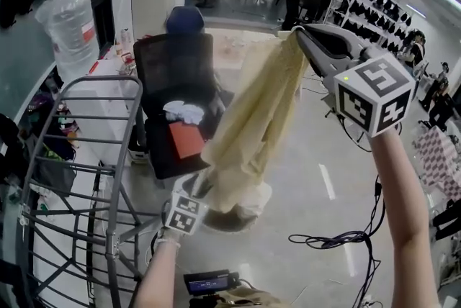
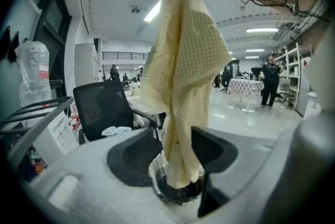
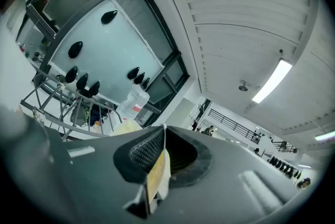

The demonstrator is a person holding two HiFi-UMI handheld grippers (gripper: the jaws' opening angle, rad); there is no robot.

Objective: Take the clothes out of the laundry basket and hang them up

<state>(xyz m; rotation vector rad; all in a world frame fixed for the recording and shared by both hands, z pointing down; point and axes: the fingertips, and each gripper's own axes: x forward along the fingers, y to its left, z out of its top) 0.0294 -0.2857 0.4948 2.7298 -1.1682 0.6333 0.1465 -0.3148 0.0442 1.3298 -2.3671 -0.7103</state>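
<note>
Gripping a yellow cloth (image 1: 248, 123) high in clamped right tongs (image 1: 301, 33), with left tongs (image 2: 178, 152) agape around its hanging lower end.

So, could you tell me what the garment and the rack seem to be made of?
Garment: soft, matte woven cloth, likely cotton, going by its fine check weave and limp folds. Rack: grey painted or coated metal tubing, judging by thin, rigid, smooth bars.

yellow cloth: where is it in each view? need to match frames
Head view: yellow cloth hangs in the centre, from the right tool at upper right.
Left gripper view: centre, between the left tool's open jaws.
Right gripper view: lower centre, an edge pinched in shut jaws.
Shared landmark: clear water bottle.
</note>
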